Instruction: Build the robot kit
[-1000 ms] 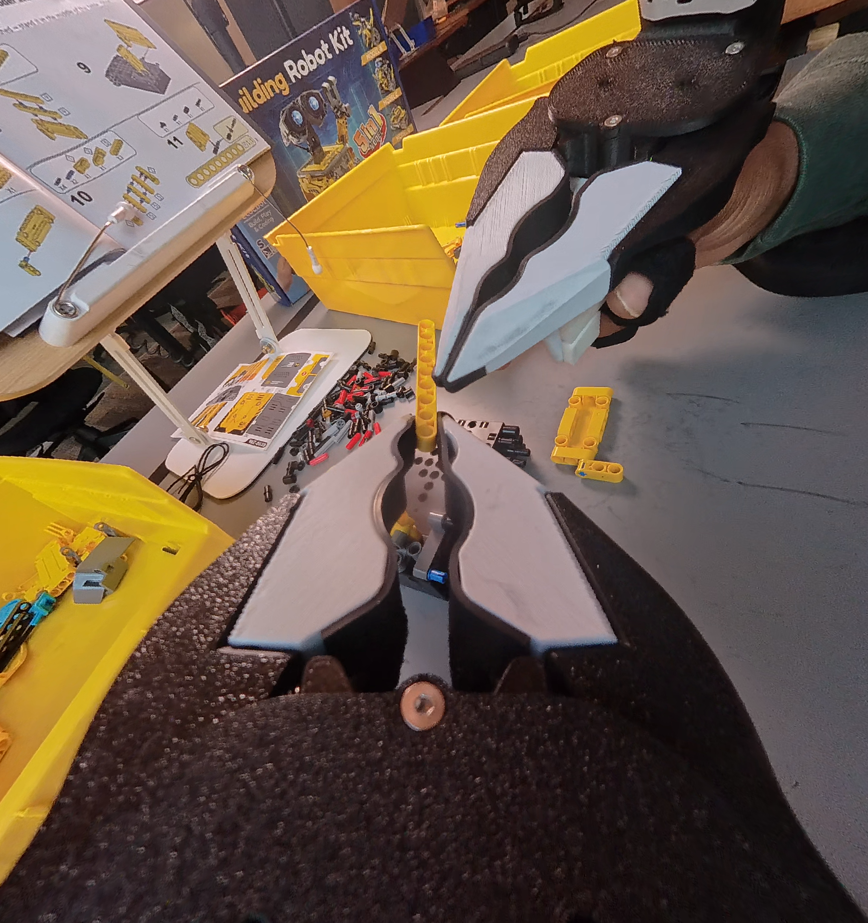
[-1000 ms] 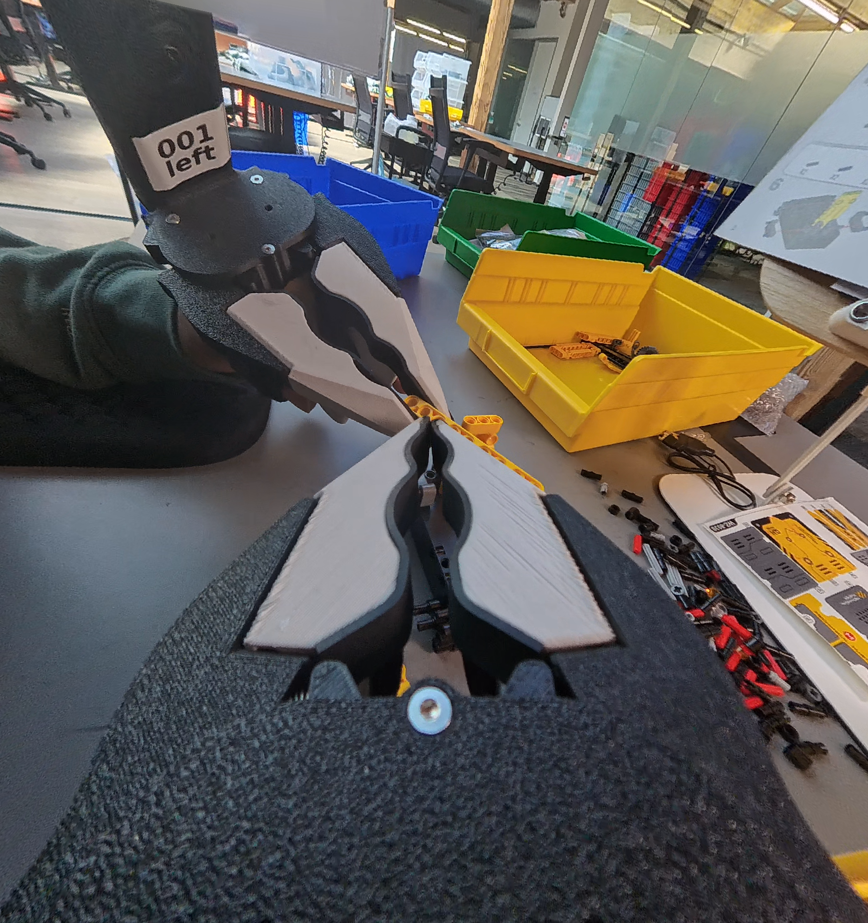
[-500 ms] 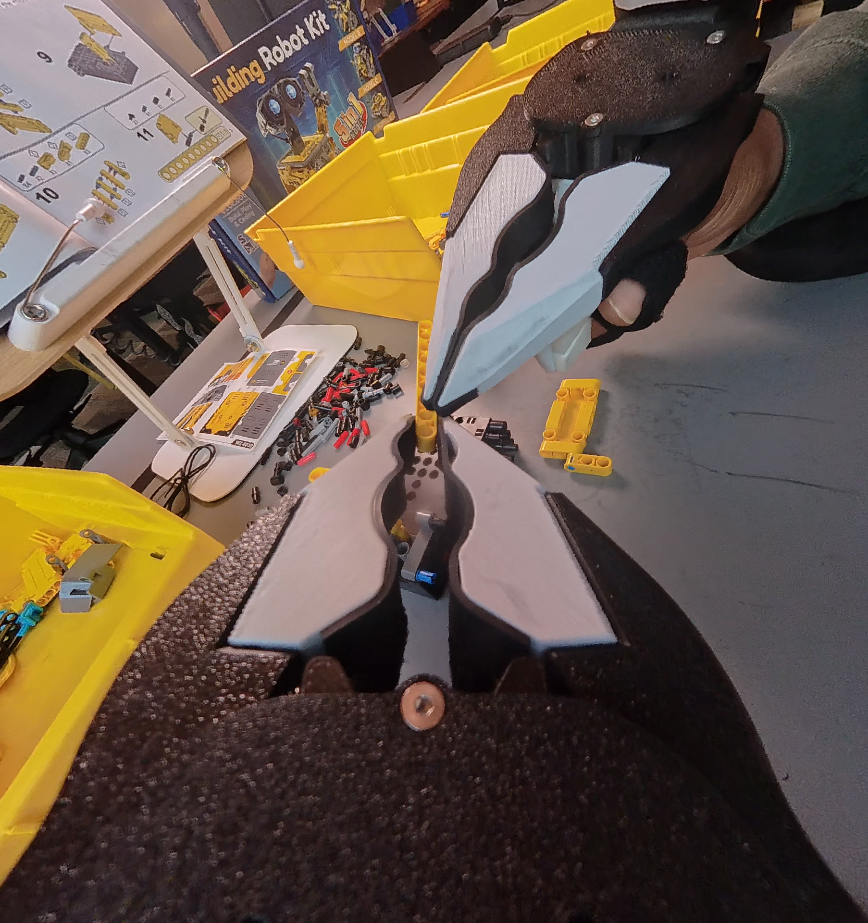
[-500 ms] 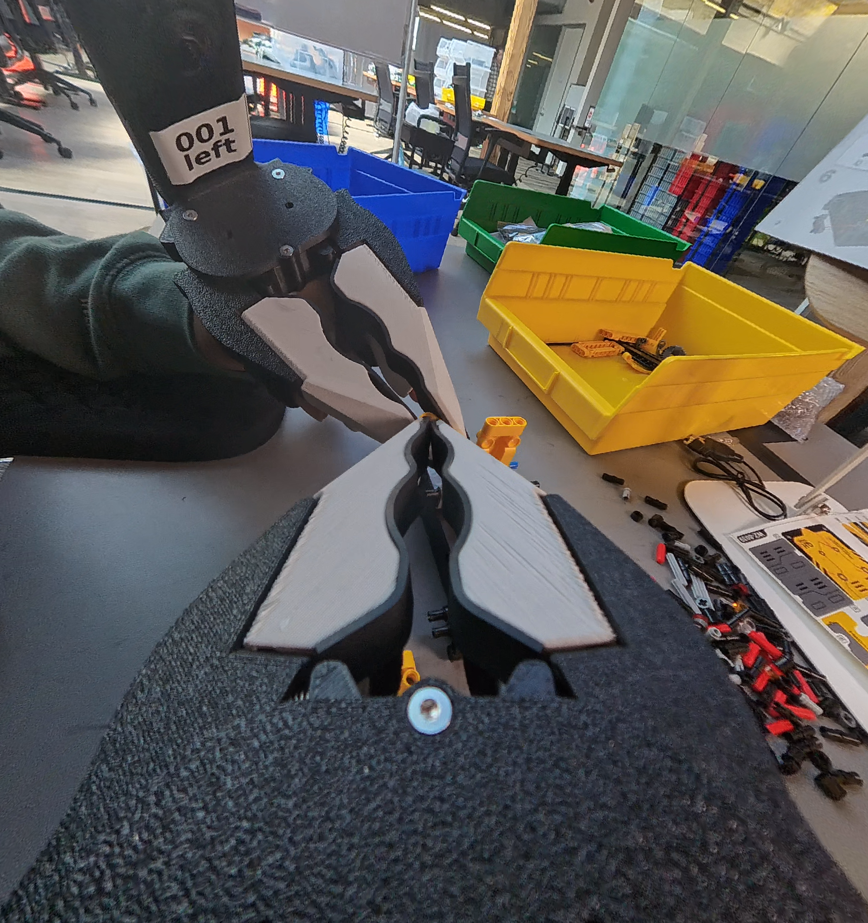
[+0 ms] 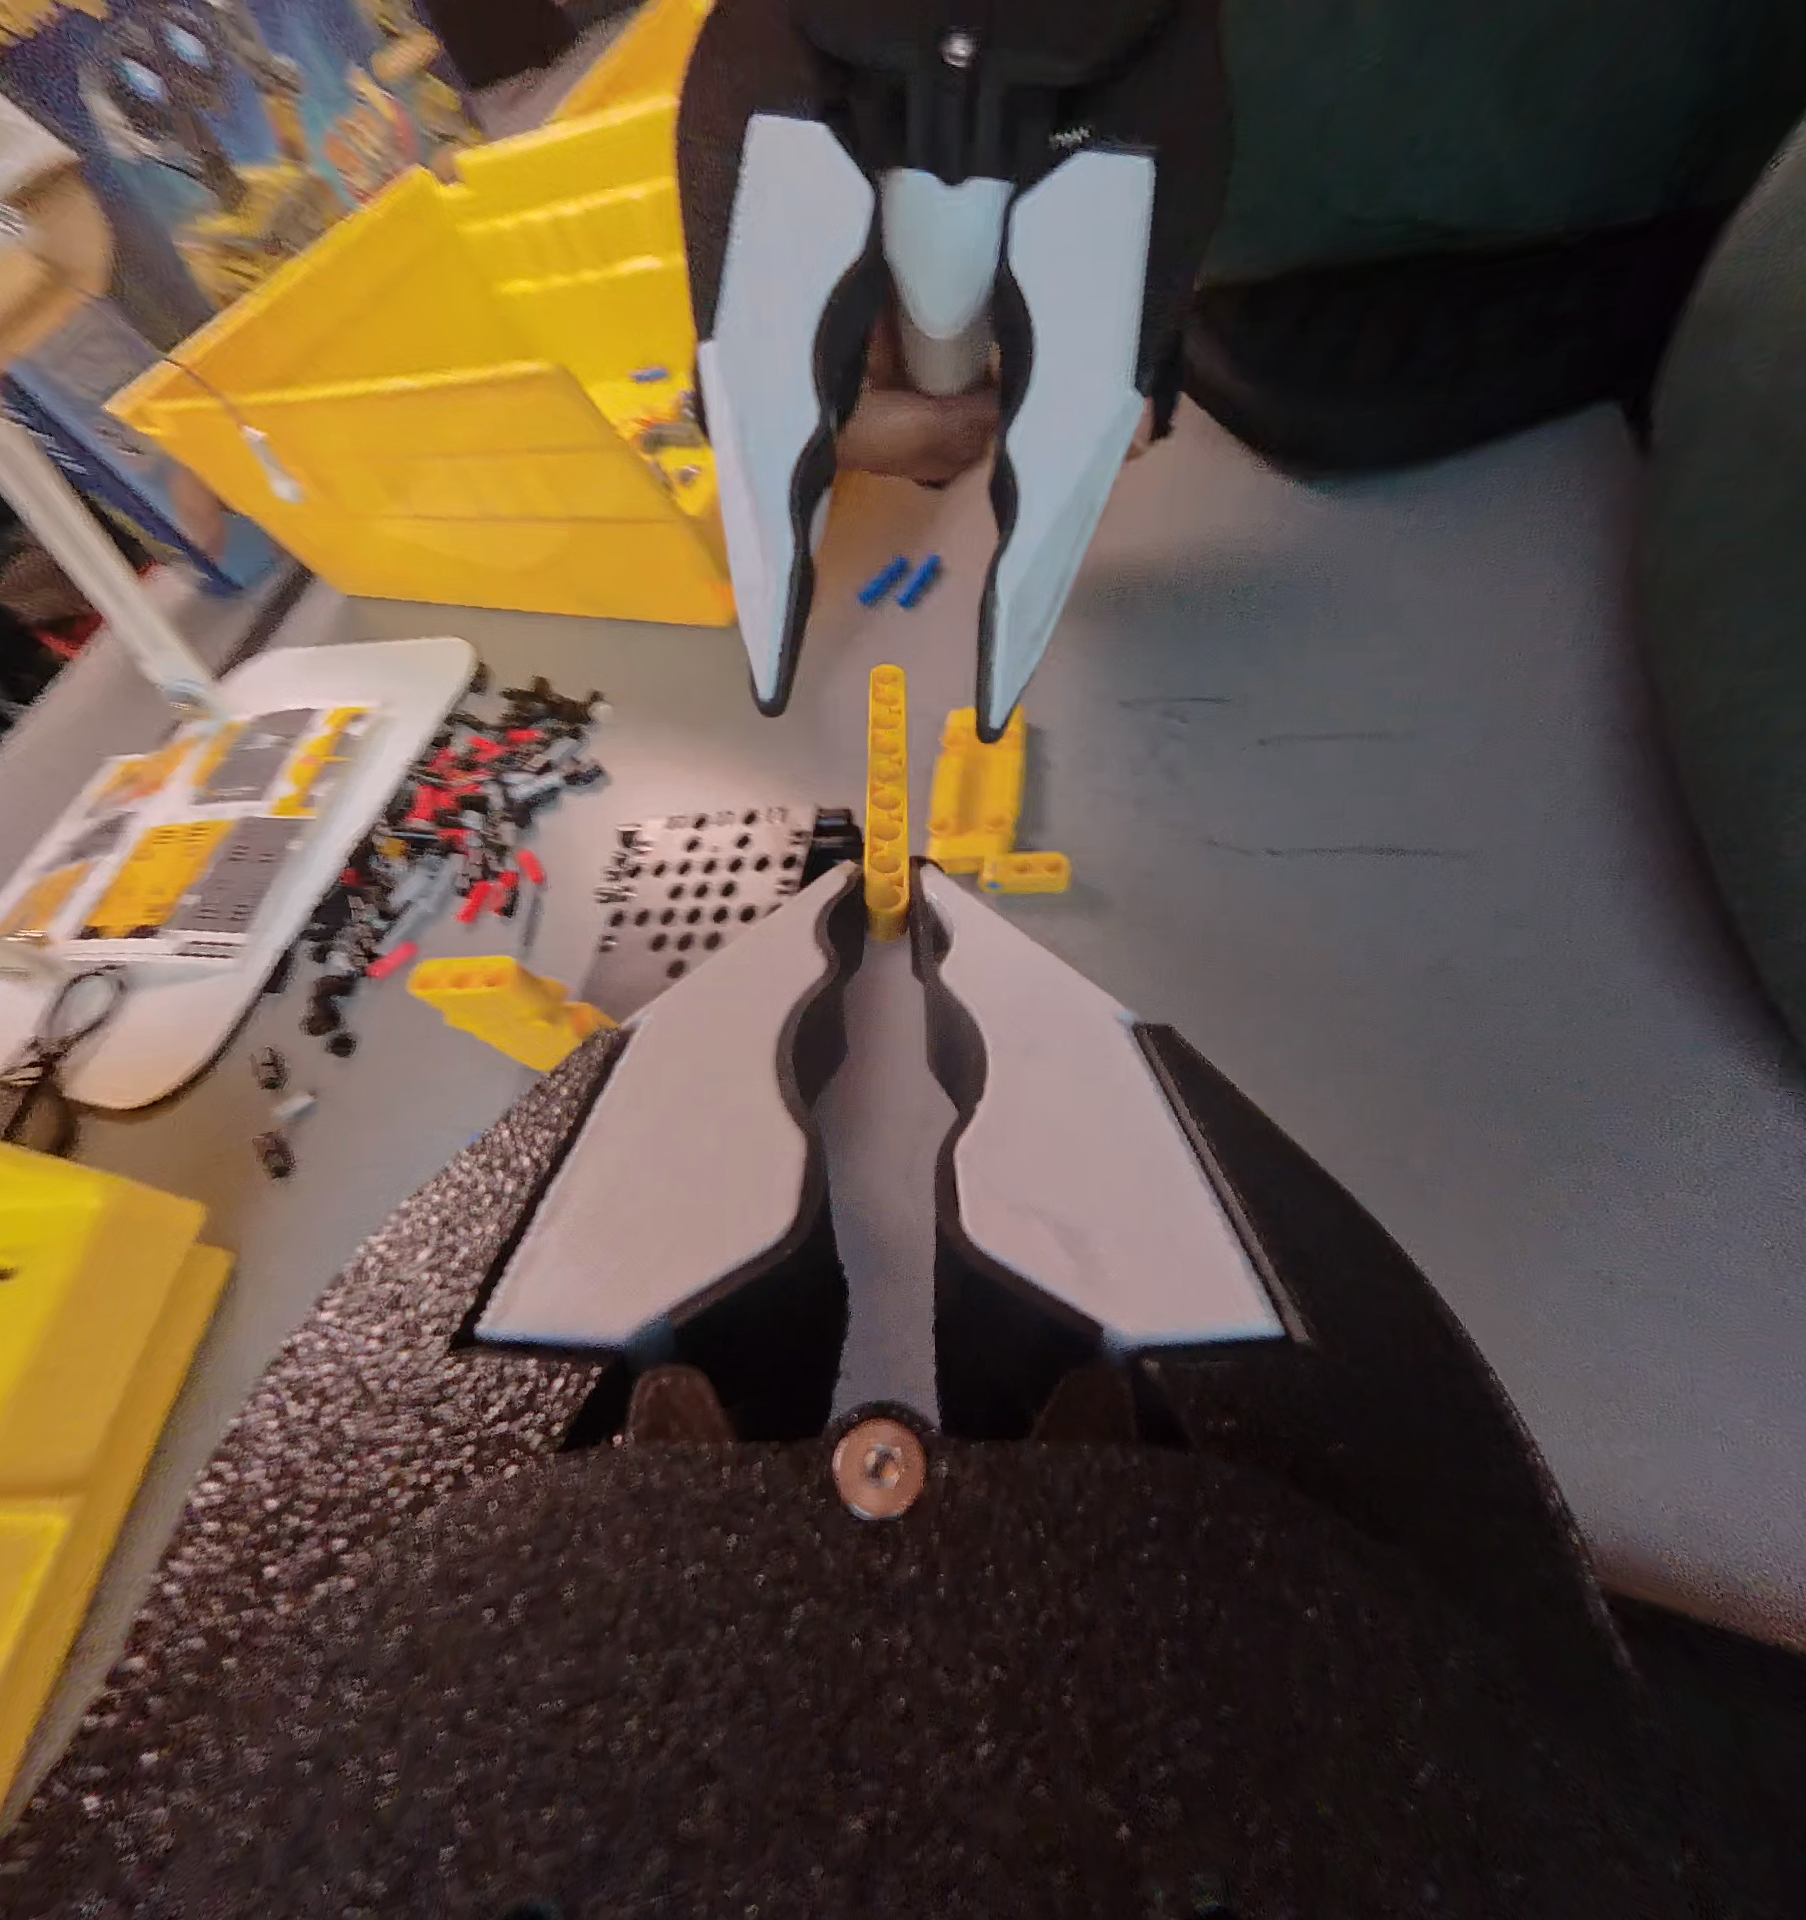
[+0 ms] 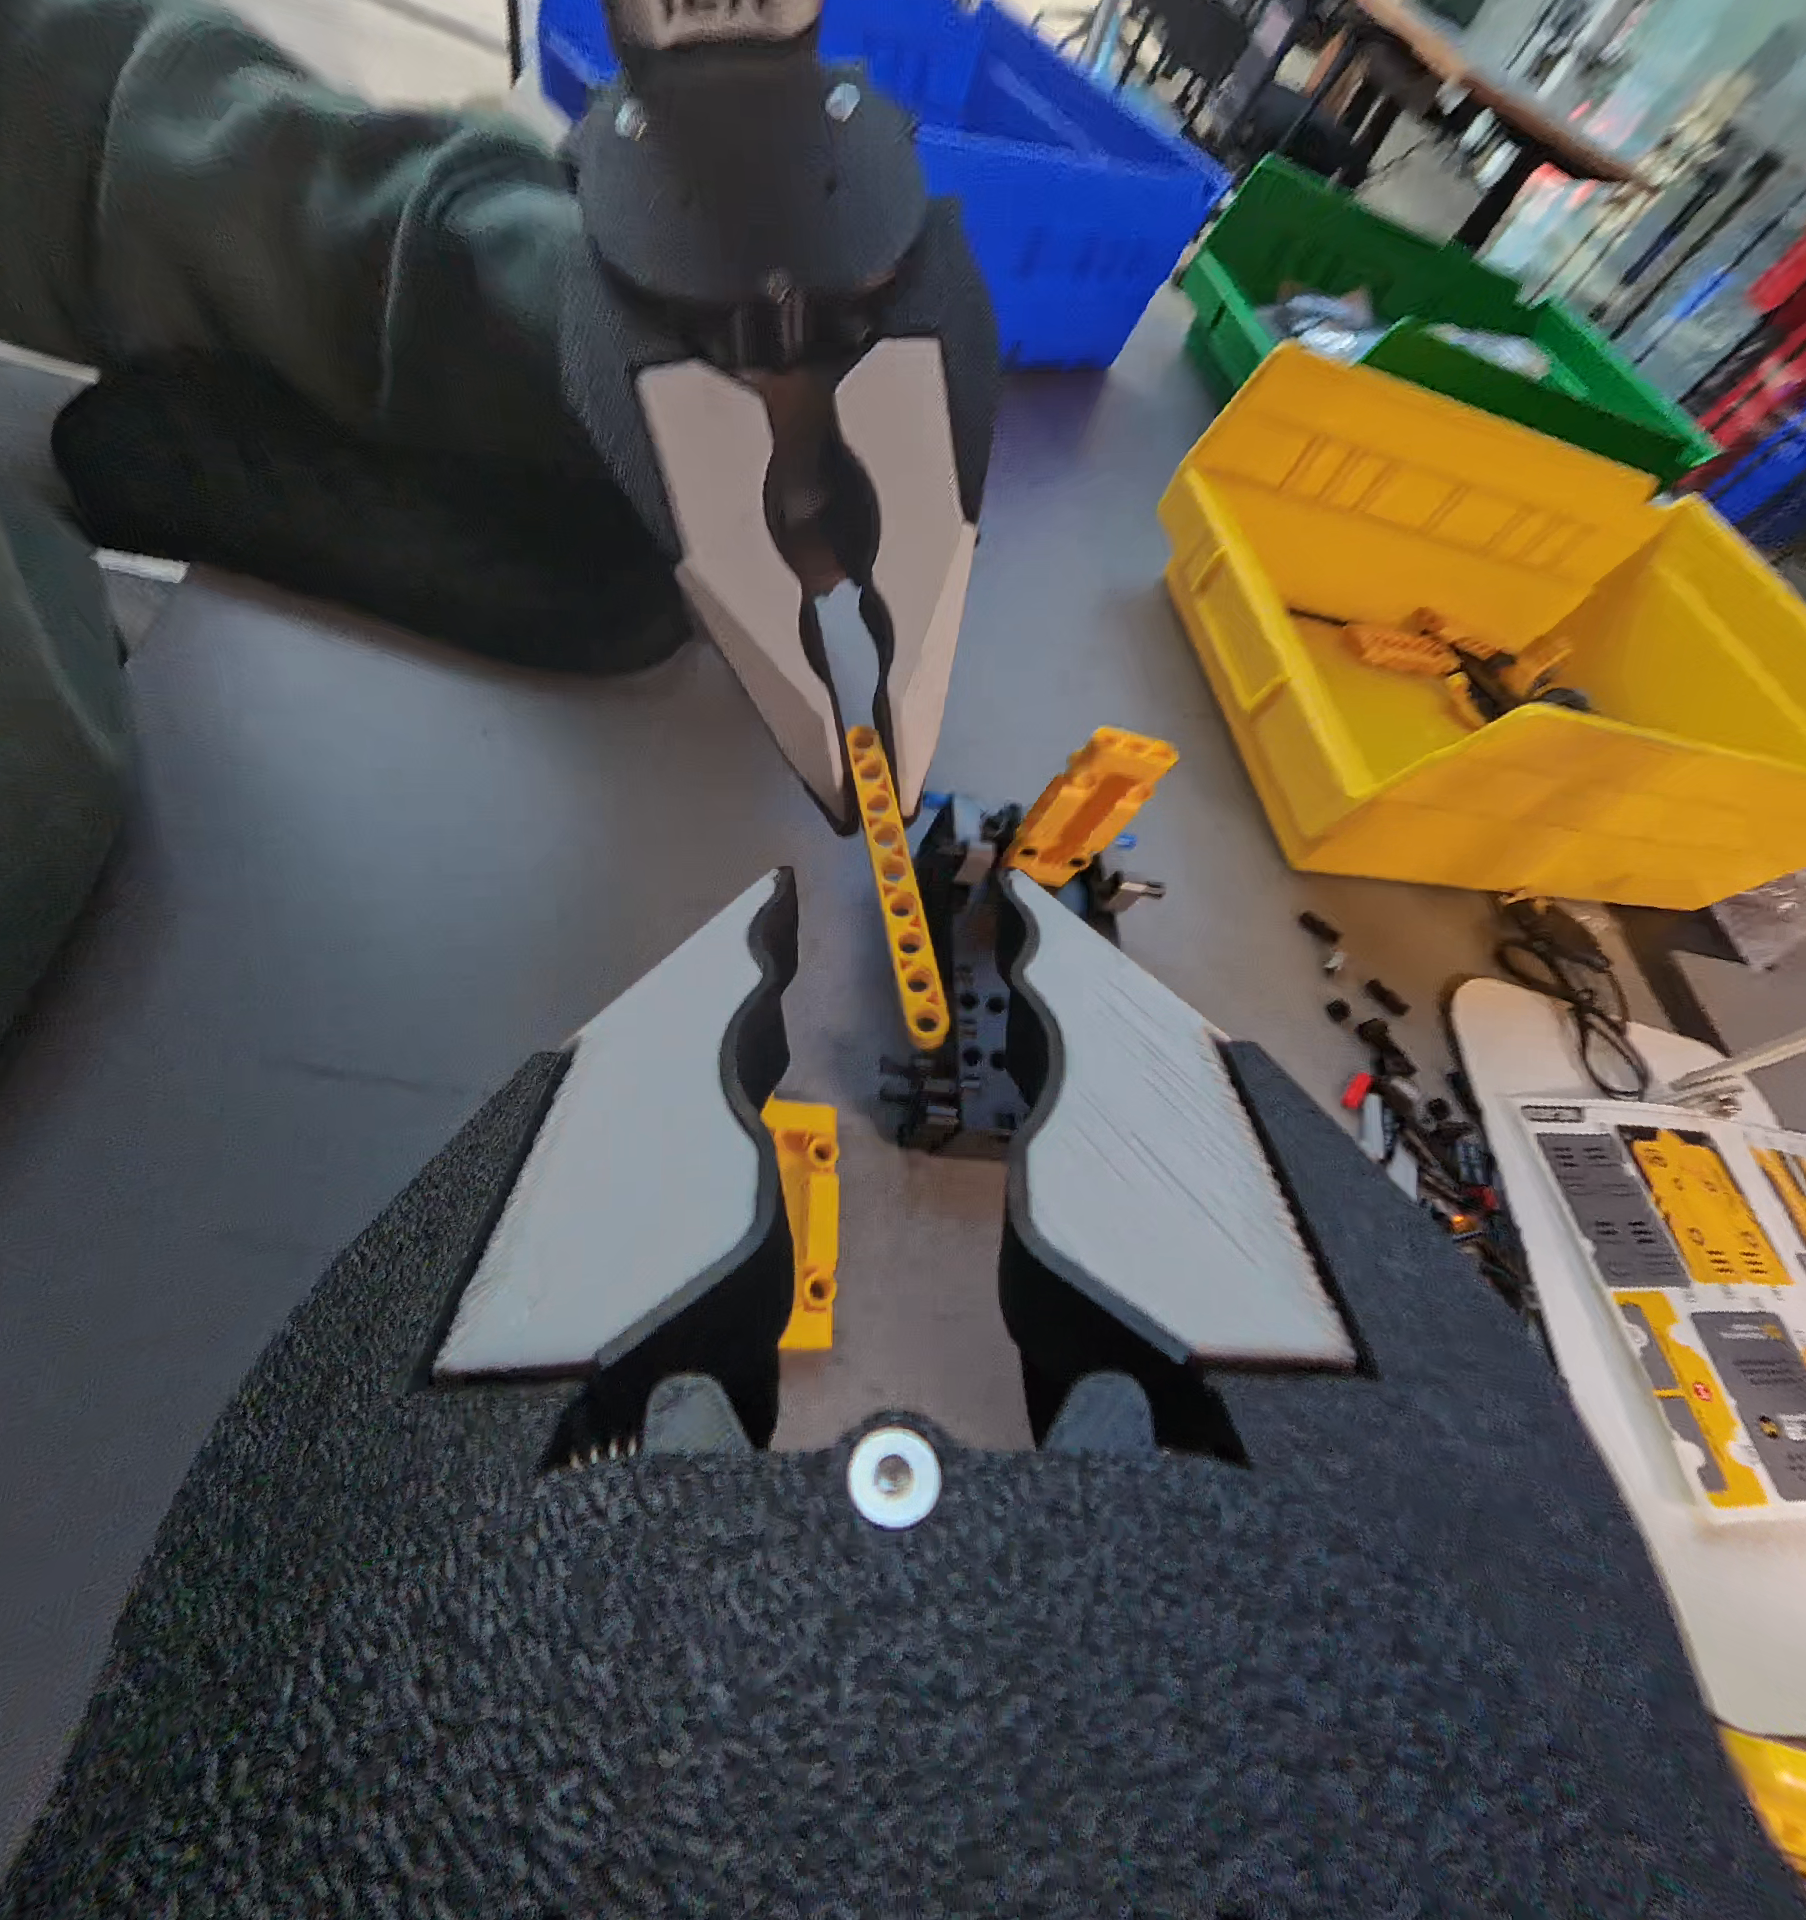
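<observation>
Left gripper (image 5: 886, 902) jaws clamp a yellow holed beam (image 5: 886, 800); right gripper (image 6: 894, 883) jaws spread apart above the table (image 6: 359, 883).

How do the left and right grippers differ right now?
The left gripper is shut on the long yellow holed beam, pinching one end at its tips; the right gripper is open and holds nothing. The left gripper's fingers nearly meet; the right gripper's stand well apart, with the beam's free end between them, untouched. Both share pale wavy-edged fingers and point at each other above the grey table.
</observation>
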